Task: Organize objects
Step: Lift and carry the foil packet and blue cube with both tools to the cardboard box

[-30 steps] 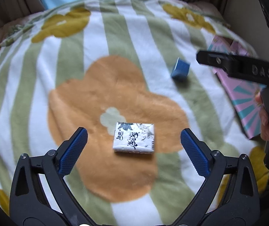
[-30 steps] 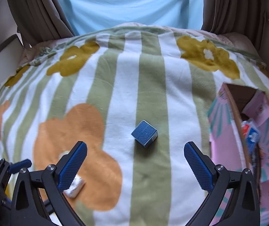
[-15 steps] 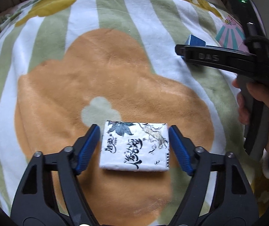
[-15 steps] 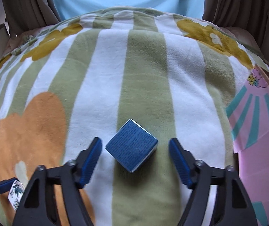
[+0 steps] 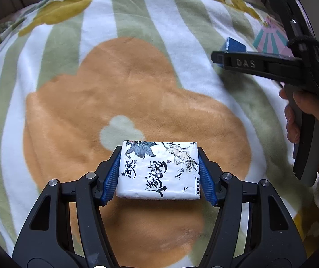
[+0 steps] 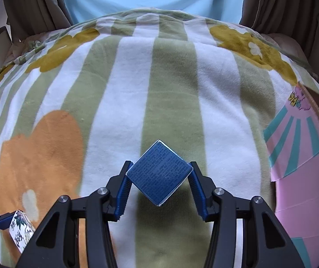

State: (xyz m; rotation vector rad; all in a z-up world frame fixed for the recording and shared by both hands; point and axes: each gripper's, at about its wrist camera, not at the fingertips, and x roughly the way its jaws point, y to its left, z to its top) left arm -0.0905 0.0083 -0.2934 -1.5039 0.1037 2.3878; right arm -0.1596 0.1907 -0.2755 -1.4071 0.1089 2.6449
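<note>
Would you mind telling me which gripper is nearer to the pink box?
Right. The right gripper, clamped on the blue cube, sits beside the pink box; the left gripper is farther away, holding the tissue pack.

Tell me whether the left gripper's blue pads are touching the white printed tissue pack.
Touching. In the left wrist view the left gripper, whose jaws have just been closing, has both pads pressed flat against the short sides of the tissue pack, with no gap.
</note>
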